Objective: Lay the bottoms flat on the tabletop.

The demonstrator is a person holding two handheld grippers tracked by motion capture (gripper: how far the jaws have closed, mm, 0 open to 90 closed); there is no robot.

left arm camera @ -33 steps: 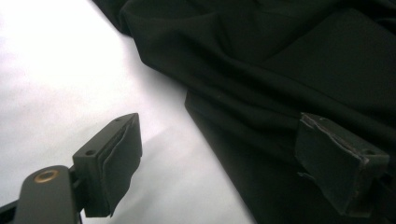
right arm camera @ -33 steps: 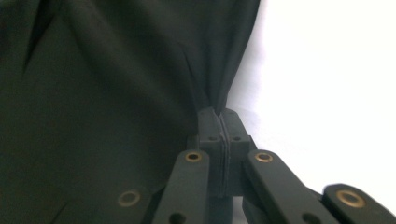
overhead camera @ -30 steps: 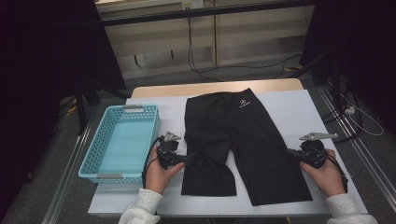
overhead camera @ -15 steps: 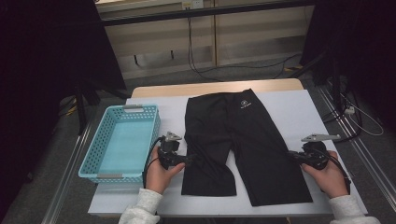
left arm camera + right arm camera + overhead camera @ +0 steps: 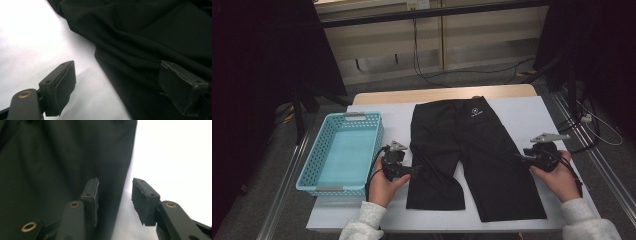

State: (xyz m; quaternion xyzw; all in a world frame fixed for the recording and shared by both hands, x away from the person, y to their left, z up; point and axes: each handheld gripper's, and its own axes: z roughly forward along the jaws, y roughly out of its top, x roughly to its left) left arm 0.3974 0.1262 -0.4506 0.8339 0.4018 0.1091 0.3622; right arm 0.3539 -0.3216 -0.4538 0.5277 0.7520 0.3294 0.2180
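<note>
A pair of black shorts (image 5: 472,150) lies flat on the white table cover (image 5: 537,115), waistband at the far side. My left gripper (image 5: 418,170) points at the outer edge of the left leg. In the left gripper view its jaws (image 5: 117,66) stand wide open, one pad over white cover and the other over black fabric (image 5: 150,30). My right gripper (image 5: 518,157) sits at the outer edge of the right leg. Its jaws (image 5: 115,182) have just been opening and now stand apart. The fabric's edge (image 5: 62,157) lies under the gap and neither pad presses on it.
A light-blue plastic basket (image 5: 307,172) stands on the table left of the shorts, close to my left hand. Cables run on the floor behind and to the right of the table. Bare white cover shows beyond the shorts' right leg.
My right gripper has shifted slightly toward the far side of the table, along the right leg's edge. The left hand and the shorts have stayed put.
</note>
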